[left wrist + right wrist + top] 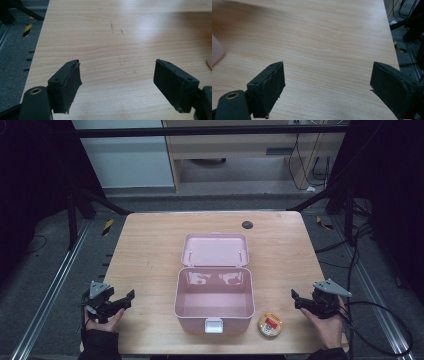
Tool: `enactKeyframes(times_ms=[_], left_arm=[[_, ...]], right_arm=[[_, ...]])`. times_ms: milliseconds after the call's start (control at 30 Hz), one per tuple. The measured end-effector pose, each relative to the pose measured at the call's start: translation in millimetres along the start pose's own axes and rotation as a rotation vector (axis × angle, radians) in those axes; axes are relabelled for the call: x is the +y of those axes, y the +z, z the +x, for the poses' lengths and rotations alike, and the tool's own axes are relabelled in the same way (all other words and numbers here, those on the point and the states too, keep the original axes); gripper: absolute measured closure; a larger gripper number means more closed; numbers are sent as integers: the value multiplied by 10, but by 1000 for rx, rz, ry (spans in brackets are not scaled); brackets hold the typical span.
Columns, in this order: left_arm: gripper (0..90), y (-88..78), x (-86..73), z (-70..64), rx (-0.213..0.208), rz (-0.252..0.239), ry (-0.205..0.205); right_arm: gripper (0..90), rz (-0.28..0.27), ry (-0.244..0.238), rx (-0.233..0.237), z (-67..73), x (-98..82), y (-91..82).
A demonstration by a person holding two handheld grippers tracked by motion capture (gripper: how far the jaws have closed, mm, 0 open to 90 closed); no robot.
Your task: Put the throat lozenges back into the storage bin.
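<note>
High view: my left tool [125, 301] sits lower left, spread wide, gripping nothing; my right tool [299, 300] lower right, likewise agape, near the round tin [270, 324]; pink box [214, 312] centre of the desk [150, 255].

A light wooden table [150, 250] stands on grey carpet [45, 285], with metal rails [55, 285] along both sides. Behind it sit a pale cabinet [127, 155] and a wooden desk [240, 150] — cables [320, 170] hang at the right. The edges of the room are dark — light glares off the tabletop.
</note>
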State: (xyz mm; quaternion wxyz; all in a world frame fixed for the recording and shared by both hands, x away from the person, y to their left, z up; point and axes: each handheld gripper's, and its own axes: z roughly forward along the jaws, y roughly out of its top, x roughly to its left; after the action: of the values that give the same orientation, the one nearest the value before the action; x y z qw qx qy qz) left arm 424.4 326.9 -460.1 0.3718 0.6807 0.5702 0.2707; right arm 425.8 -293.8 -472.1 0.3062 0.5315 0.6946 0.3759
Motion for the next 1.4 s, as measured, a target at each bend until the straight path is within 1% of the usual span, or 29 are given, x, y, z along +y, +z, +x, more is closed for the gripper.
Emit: enactKeyframes(times_ms=[67,100,167,200,233,267,333,433,500,567,633,667,700,767,800,900,1067,1100,1133,1200,1233,1267,1400], left_arm=[[214,11,-8,-8,5,6,9],[215,20,-12,-9,5,9,12],[215,33,-16,-11,7,15,16],[216,57,-29,-8,8,27,21],[217,57,-29,-8,8,27,21],[217,78,-41,-2,9,37,23],[217,95,-50,0,9,42,21],[219,112,-52,-12,7,52,25],[219,118,-52,-20,0,56,28],[219,127,-55,-26,1,59,30],[219,132,-57,-26,2,61,32],[219,137,-58,-25,3,63,32],[218,143,-61,-21,8,64,33],[218,147,-63,-14,7,64,30],[218,147,-63,-14,7,64,30],[218,155,-66,-16,6,70,33],[219,171,-73,-26,-6,83,37],[218,171,-73,-26,-6,83,37],[219,177,-73,-31,-7,85,42],[219,180,-73,-35,-6,86,43],[219,180,-73,-35,-6,86,43],[219,181,-73,-35,-6,87,44],[219,184,-75,-32,-5,88,45]], right_arm=[[126,-14,-6,5,17,20,-40],[124,-11,-13,12,23,31,-51],[122,-9,-12,19,34,44,-60],[121,3,-26,27,54,72,-72],[121,5,-32,29,66,90,-81],[121,6,-46,29,74,111,-90],[124,-7,-75,19,88,164,-124],[124,-24,-78,40,106,258,-172],[124,-24,-91,55,128,323,-201],[126,-25,-102,64,164,384,-230],[136,-38,-117,72,205,442,-261],[136,-38,-117,72,205,442,-261],[136,-43,-123,94,242,500,-283],[136,-39,-136,106,281,557,-302],[136,-39,-136,106,281,557,-302],[139,-9,-181,131,367,665,-347],[157,42,-229,158,457,761,-392],[157,42,-229,158,457,761,-392],[161,67,-249,169,495,788,-407],[166,85,-259,181,525,805,-420],[166,85,-259,181,525,805,-420],[175,108,-273,196,556,822,-426],[193,153,-299,215,609,836,-432]])
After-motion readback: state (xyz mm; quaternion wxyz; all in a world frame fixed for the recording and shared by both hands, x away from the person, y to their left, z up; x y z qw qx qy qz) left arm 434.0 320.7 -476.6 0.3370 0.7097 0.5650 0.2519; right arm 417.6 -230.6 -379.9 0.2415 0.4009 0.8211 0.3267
